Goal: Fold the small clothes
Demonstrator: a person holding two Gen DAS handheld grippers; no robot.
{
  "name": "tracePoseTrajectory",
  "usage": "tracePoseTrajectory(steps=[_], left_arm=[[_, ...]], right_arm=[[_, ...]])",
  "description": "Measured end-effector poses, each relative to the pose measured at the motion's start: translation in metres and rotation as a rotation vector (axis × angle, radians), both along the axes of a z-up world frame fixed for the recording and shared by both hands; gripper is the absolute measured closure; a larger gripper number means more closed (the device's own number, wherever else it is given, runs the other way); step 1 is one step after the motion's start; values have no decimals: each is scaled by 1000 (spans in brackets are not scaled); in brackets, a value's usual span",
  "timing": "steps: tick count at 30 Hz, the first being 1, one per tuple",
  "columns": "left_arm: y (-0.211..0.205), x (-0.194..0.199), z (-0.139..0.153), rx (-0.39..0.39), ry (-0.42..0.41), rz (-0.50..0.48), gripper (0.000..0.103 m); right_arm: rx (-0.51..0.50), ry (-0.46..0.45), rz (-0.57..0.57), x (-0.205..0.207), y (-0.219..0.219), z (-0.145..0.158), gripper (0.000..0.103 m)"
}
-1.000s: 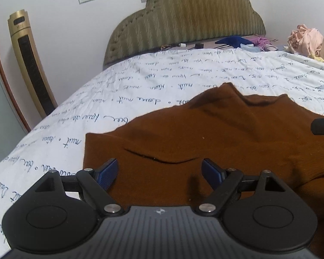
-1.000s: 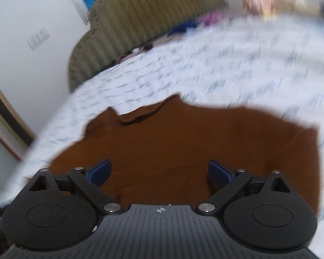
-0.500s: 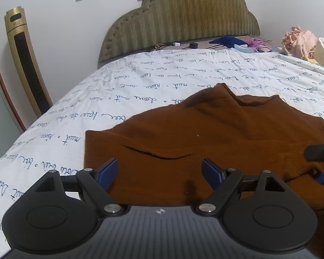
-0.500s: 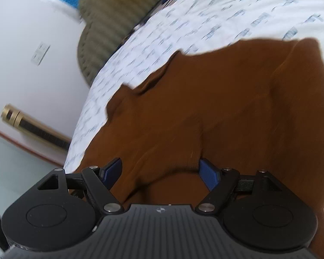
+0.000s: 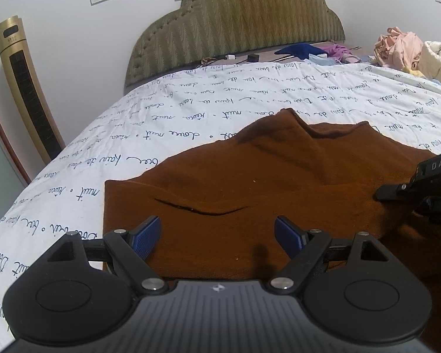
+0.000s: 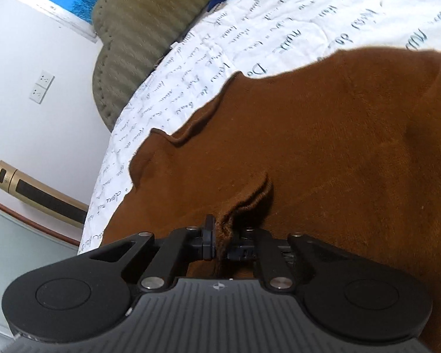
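Note:
A brown knit sweater (image 5: 250,176) lies spread on the bed's white sheet with blue handwriting print (image 5: 191,123). My left gripper (image 5: 217,235) is open and empty, hovering low over the sweater's near left part, just behind a dark crease. My right gripper (image 6: 222,242) is shut on a pinched ridge of the brown sweater (image 6: 338,147), with a fold of cloth bunched up between the fingers. The right gripper also shows at the right edge of the left wrist view (image 5: 420,188), resting on the sweater.
An olive padded headboard (image 5: 235,23) stands at the far end. Loose clothes, pink and cream (image 5: 408,50) and blue (image 5: 297,50), lie near it. A gold tower fan (image 5: 26,88) stands by the wall on the left. The bed's left edge drops off near the fan.
My right gripper has tilted, come down onto the sweater and closed on a fold of it. My left gripper has stayed open over the sweater, nearly still.

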State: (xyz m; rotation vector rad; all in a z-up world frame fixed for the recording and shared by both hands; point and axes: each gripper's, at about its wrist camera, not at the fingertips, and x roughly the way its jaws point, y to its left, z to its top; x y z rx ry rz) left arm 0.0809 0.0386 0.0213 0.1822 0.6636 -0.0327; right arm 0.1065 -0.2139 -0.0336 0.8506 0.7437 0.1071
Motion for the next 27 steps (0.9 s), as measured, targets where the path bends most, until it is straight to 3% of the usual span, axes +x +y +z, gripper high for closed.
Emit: tracePoseTrajectory(steps=[9,17,27], left_arm=[[-6,1,2,14,6,-10,18],[-9,2,-3,20,25,-14,18],[-12,2,-6,30,33,-22,18]], right_arm=[[-236,-157,-62,-16,-15,49,91],[-231,-150,-160,-36,-59,46,91],[-217,-124,-194,-67,-77,31,91]])
